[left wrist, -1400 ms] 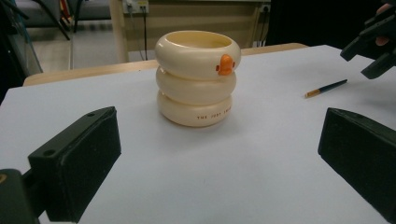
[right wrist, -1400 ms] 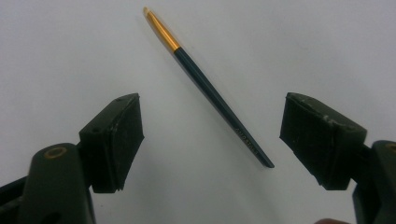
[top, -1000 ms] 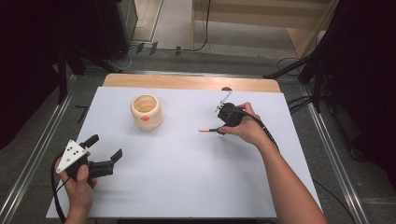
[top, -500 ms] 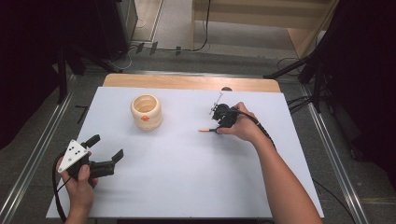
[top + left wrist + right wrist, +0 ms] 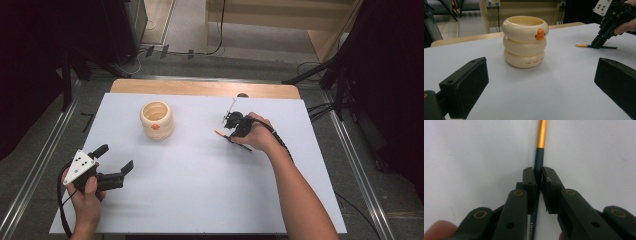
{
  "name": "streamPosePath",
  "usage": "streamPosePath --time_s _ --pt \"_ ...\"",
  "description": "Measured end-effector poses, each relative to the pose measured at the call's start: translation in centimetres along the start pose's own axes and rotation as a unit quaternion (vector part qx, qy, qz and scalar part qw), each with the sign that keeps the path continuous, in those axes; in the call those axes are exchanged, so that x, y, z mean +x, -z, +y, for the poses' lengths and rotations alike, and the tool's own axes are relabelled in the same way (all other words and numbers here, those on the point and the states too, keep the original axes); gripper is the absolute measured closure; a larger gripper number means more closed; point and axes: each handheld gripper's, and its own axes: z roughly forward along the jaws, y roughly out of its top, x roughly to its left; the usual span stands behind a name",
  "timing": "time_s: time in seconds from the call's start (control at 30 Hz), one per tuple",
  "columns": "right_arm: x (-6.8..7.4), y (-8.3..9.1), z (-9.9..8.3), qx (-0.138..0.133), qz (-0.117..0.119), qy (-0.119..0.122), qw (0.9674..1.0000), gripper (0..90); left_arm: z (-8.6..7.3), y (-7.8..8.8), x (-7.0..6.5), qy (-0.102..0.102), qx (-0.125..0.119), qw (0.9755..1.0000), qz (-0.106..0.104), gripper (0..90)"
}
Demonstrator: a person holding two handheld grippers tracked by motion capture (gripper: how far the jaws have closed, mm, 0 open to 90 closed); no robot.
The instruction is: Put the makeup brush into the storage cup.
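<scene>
A slim pen (image 5: 539, 157), dark blue with an orange end, lies on the white table right of centre. My right gripper (image 5: 538, 173) points down at it; its jaws have just been closing and now pinch the dark shaft. From above, the right gripper (image 5: 231, 137) sits over the pen (image 5: 220, 133), and the left gripper view has that gripper (image 5: 597, 45) and the pen (image 5: 582, 45) at its far right. My left gripper (image 5: 115, 157) rests at the near left, open, nothing between its jaws (image 5: 541, 82). A cream ringed cup (image 5: 157, 119) with an orange beak (image 5: 540, 34) stands upright ahead of it.
The white sheet (image 5: 200, 190) covers most of the table, with a wooden strip (image 5: 200, 88) along the far edge. Metal rails (image 5: 350, 150) run along both sides. Cables lie on the floor beyond the table.
The right gripper's jaws have come together on the pen, and the right hand has shifted slightly over it. The left hand and the cup have not moved.
</scene>
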Motion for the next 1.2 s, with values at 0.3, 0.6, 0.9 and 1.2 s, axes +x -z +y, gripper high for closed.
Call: streamPosePath --time_s 0.3,0.6,0.9,1.2 --pt "0.1 0.1 0.1 0.003 0.000 -0.031 0.9995 84.3 0.1 -0.5 -0.6 0.003 0.005 0.9999 -0.009 0.0" --pt "0.6 1.1 -1.0 -0.068 0.005 -0.065 0.9955 84.3 0.8 -1.5 -1.0 -0.002 0.009 0.9999 -0.013 0.0" --pt "1.5 3.4 -1.2 -0.176 0.002 -0.094 0.9799 84.3 1.9 -3.3 -1.9 -0.001 0.007 0.9993 -0.036 0.0" --pt "2.6 4.4 -1.9 -0.260 0.011 -0.126 0.9574 84.3 2.9 -5.7 -2.9 -0.003 0.006 0.9982 -0.060 0.0"
